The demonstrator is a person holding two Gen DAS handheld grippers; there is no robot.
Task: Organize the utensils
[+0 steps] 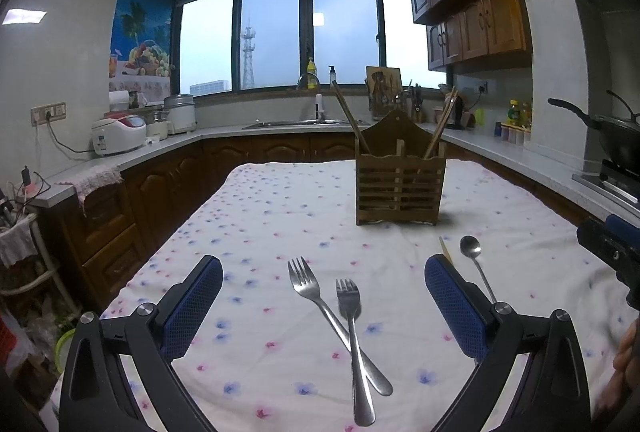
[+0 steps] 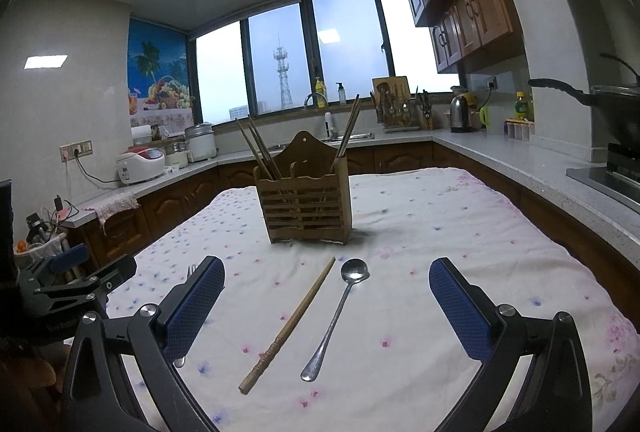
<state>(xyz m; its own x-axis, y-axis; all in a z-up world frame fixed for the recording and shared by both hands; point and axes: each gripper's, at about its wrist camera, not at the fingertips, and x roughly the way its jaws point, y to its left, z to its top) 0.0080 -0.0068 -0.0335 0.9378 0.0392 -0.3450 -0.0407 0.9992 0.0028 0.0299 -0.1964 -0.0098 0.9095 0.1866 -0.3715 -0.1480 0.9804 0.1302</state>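
Four loose pieces lie on the flowered tablecloth (image 1: pixel 280 192) below my grippers. Under my left gripper (image 1: pixel 324 282), fingers wide apart and empty, two forks (image 1: pixel 352 336) cross at their handles. Under my right gripper (image 2: pixel 327 284), equally spread and empty, a wooden chopstick (image 2: pixel 290 324) lies just beside a spoon (image 2: pixel 340 312), not touching. Farther on stands the slatted wooden holder (image 2: pixel 306 204), with chopsticks already leaning in its left and right compartments. I judge the sorting half done, with no pickup begun; next I must lower over one piece and pinch it flat off the cloth.
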